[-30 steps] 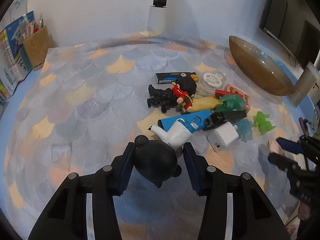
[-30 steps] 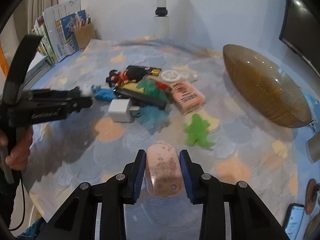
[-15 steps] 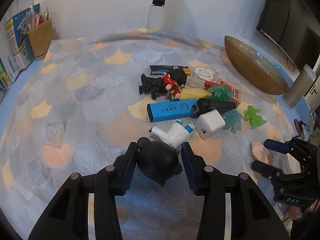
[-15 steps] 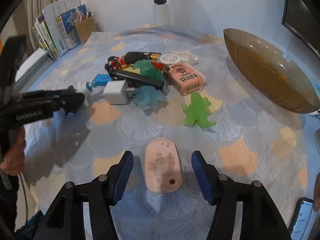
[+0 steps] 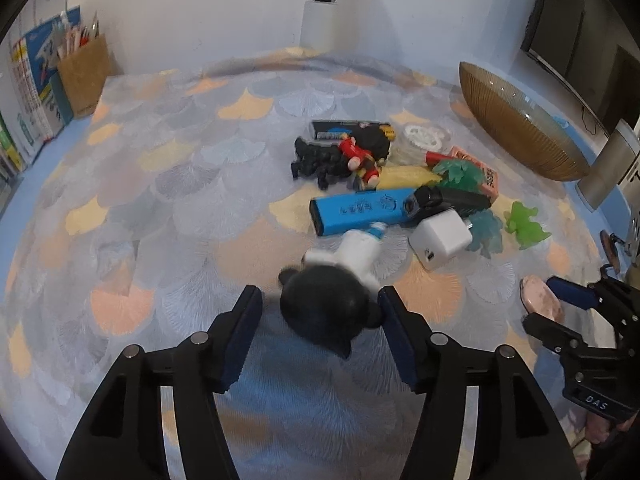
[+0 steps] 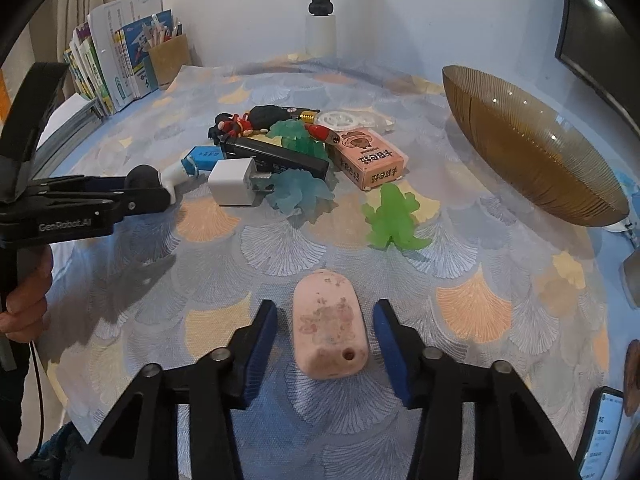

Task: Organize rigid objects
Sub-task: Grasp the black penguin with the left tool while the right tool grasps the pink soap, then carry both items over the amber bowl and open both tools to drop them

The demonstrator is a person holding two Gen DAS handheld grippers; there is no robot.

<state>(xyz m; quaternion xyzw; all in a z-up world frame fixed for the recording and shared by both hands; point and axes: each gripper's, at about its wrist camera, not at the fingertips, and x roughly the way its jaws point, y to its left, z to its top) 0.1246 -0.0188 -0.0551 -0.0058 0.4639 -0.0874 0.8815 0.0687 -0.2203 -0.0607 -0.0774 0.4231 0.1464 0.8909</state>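
A toy figure with a black round head and white body (image 5: 320, 308) sits blurred between the jaws of my left gripper (image 5: 320, 296). The jaws are opening, with a clear gap at the left pad and the right pad close by the figure's ear. A pink speckled block (image 6: 330, 328) lies flat on the patterned tablecloth (image 6: 472, 308) between the jaws of my right gripper (image 6: 325, 312). These jaws are closing, with a gap on both sides of the block. The right wrist view shows the left gripper (image 6: 160, 188) at the left, with the figure (image 6: 144, 176) at its tips.
A pile in the table's middle holds a blue box (image 5: 356, 210), a white charger (image 5: 440, 236), a pink carton (image 6: 372, 158), a green figure (image 6: 394, 216) and other toys. An amber glass bowl (image 6: 532, 152) stands at the right. Books and a pen holder (image 6: 168, 60) stand at the back left.
The left jaws, shut on the black-headed figure before, have spread off it. The right jaws let go of the pink block, opened wide, then narrowed again around it.
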